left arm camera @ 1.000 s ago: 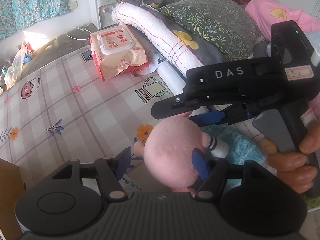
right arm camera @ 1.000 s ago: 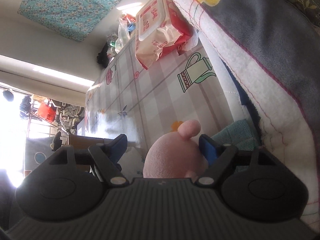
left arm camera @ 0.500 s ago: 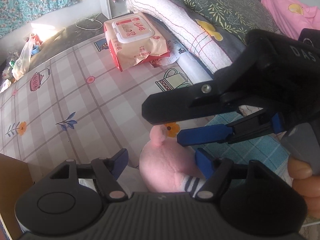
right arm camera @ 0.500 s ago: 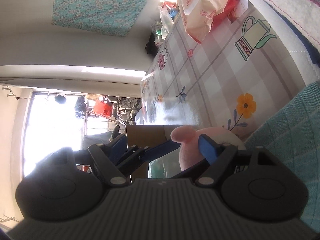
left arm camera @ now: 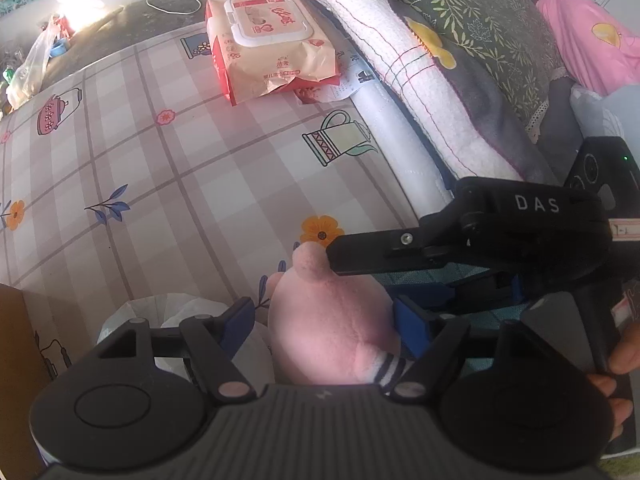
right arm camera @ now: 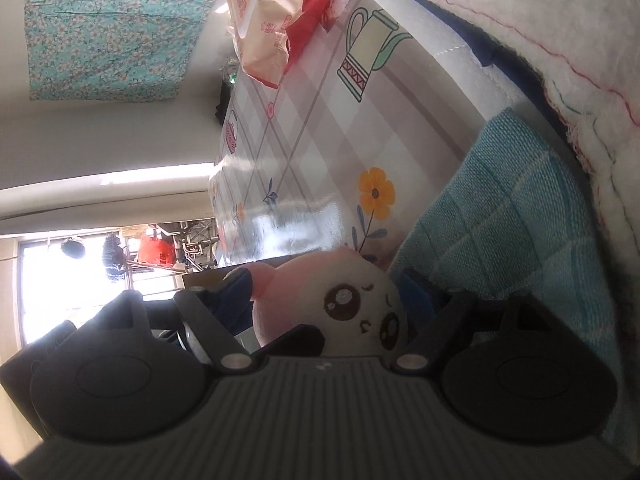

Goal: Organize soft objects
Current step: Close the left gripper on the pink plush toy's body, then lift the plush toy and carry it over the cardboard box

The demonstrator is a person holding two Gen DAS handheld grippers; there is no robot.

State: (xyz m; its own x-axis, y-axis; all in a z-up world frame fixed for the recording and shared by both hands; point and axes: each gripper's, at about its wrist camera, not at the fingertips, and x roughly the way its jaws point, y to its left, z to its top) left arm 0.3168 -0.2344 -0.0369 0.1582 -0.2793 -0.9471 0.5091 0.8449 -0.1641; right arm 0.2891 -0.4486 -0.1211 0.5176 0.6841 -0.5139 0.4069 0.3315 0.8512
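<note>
A pink plush toy [left arm camera: 332, 328] with a white face [right arm camera: 356, 300] lies at the edge of a teal towel [right arm camera: 520, 220] on the plaid tablecloth [left arm camera: 160, 180]. My left gripper [left arm camera: 324, 316] straddles it from above. Its right pad touches the toy, while a gap shows at the left pad. My right gripper [right arm camera: 324, 296] comes in from the right, and its pads press the toy's ear and the side of its face. In the left wrist view its upper finger rests on the ear. A hand [left arm camera: 624, 356] holds its handle.
A pack of wet wipes [left arm camera: 272, 44] lies at the far side of the cloth. Folded blankets and a leafy pillow [left arm camera: 460, 60] are piled along the right. A white plastic bag [left arm camera: 168, 312] and a brown box edge [left arm camera: 16, 340] sit at the near left.
My right gripper has sunk and rolled, so the toy's face now shows between its fingers. My left gripper has tipped further down over the toy.
</note>
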